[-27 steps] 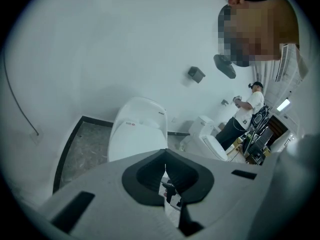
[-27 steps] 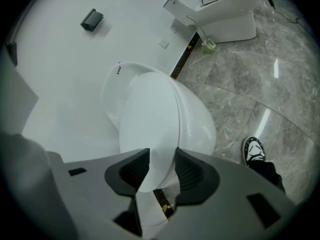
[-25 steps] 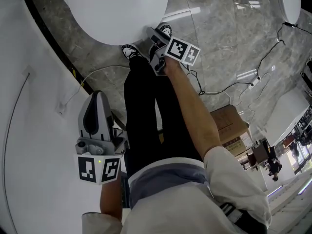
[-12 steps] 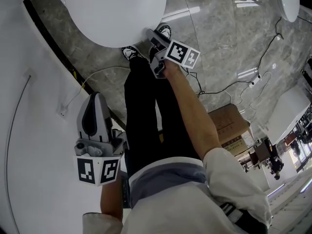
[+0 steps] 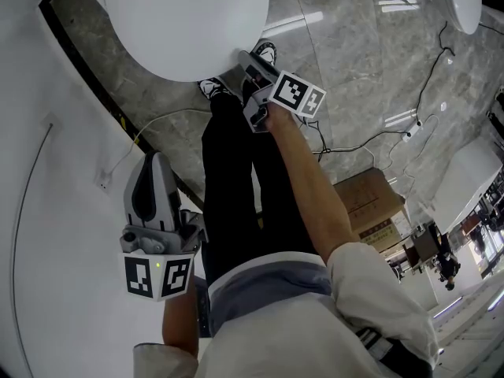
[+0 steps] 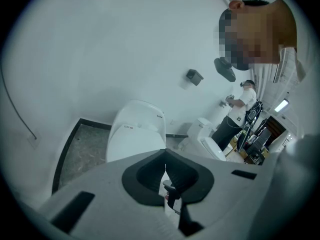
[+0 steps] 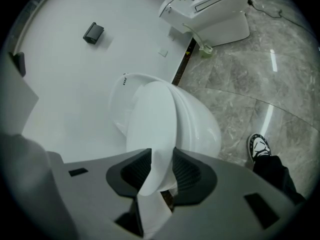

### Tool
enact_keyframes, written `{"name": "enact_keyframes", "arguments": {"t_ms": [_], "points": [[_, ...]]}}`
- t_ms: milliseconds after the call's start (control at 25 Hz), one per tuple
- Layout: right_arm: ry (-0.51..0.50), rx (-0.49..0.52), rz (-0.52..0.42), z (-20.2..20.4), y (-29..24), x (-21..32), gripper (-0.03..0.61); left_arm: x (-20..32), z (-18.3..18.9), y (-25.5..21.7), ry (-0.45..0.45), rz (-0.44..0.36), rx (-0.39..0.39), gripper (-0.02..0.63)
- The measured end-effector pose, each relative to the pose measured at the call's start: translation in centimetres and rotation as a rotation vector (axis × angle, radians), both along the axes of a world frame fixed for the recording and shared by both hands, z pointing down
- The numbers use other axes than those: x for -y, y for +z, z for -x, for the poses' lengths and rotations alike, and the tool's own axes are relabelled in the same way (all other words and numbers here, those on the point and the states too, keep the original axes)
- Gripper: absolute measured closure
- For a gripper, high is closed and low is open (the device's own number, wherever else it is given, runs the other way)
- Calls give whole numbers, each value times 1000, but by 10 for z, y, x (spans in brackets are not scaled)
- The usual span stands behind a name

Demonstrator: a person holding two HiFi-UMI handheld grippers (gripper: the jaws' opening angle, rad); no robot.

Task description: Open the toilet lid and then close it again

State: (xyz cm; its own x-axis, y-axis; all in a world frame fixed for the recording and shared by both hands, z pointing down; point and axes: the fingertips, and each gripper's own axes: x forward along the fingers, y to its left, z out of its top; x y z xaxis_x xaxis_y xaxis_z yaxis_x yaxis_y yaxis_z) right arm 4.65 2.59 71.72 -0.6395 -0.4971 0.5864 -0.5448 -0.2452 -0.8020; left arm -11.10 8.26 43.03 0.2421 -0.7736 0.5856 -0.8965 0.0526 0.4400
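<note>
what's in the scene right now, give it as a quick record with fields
target: toilet lid, white
right gripper: jaws have just been closing, pads on the lid's front edge
left gripper: jaws together, nothing held, away from the toilet
floor: grey marble
also in view: second toilet further along the wall; the person's shoe
</note>
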Motion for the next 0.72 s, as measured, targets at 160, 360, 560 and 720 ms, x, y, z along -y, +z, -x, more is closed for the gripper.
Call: {"name": "enact_keyframes", "arguments": {"t_ms": [160,360,560,720], "points": [[0,13,-13,1,-10,1,466,1,3,-3,0,-8,-1,606],[-3,25,-35,0,-25,0,474,0,3,-10,2,-17,2,606],[21,39,-66,-1,-47,3,486,2,4,-21,4,-28,9,606],[53,52,-87,-2,-64,6,491,6,4,-28,8,-39,13,606]]}}
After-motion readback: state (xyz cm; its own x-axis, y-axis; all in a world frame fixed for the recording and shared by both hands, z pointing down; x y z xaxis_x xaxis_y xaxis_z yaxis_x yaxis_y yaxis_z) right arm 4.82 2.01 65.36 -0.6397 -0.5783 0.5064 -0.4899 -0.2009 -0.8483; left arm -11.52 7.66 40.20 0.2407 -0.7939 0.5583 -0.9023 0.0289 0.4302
